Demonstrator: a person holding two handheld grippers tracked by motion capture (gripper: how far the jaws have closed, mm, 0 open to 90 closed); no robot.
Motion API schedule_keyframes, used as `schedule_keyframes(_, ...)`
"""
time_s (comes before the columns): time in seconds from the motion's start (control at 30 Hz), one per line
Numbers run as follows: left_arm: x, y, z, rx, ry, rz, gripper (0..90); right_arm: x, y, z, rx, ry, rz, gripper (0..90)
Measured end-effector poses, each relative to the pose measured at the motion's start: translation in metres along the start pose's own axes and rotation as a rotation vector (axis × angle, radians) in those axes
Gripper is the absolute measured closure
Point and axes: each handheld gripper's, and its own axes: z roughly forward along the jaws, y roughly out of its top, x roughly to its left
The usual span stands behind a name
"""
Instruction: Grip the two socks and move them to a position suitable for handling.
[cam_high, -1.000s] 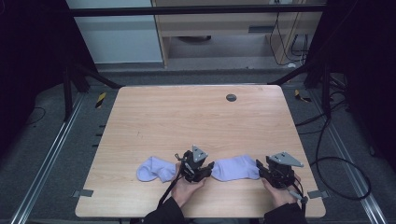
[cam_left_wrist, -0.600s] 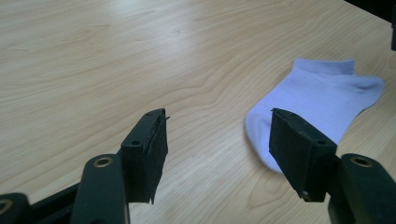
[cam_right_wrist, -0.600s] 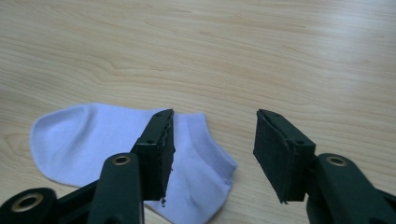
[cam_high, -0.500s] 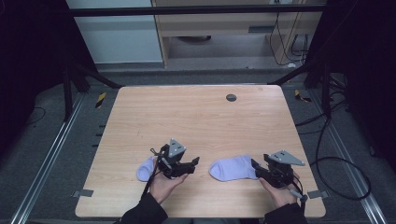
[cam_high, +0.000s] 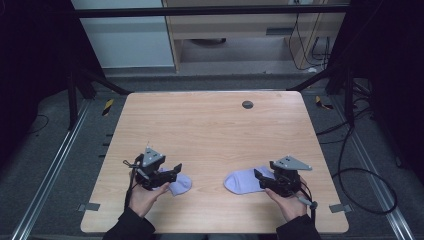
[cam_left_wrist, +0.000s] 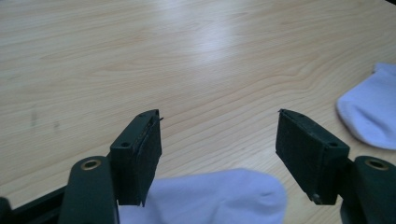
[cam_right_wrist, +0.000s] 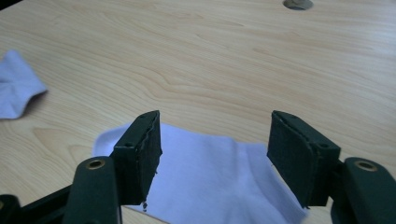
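Toward six o'clock on the wooden table (cam_high: 215, 135), two pale lilac socks lie well apart; the left sock (cam_high: 180, 184) sits at about seven o'clock, the right sock (cam_high: 242, 180) at about five. A second ago the two socks lay nearly end to end near the middle of the front edge, with the left gripper (cam_high: 172, 172) between them; half a second ago that gripper had already slid toward seven o'clock, and now it is further left, the left sock with it; the gap between the socks has widened.

In the left gripper view the jaws stand wide apart, released, with the left sock's rounded end (cam_left_wrist: 219, 196) lying on the table below and between them, not pinched; the right sock (cam_left_wrist: 369, 109) shows at three o'clock in that view. The right gripper (cam_high: 261, 177) hovers over the right sock (cam_right_wrist: 210, 172), its jaws likewise spread and grasping nothing.

Judging from this, the separating drag looks finished and both socks are let go; each now lies alone, ready to be picked or straightened singly.
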Motion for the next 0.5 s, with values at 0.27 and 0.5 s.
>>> schedule_keyframes(0.27, 0.039, -0.018, -0.021, 0.009, 0.073, -0.064, 28.4, 0.027, 0.018, 0.016, -0.001, 0.063, -0.028, 30.5)
schedule_keyframes(0.5, 0.063, -0.038, -0.032, 0.038, 0.117, -0.102, 29.0, 0.050, 0.030, 0.032, 0.011, 0.105, -0.064, 30.3)
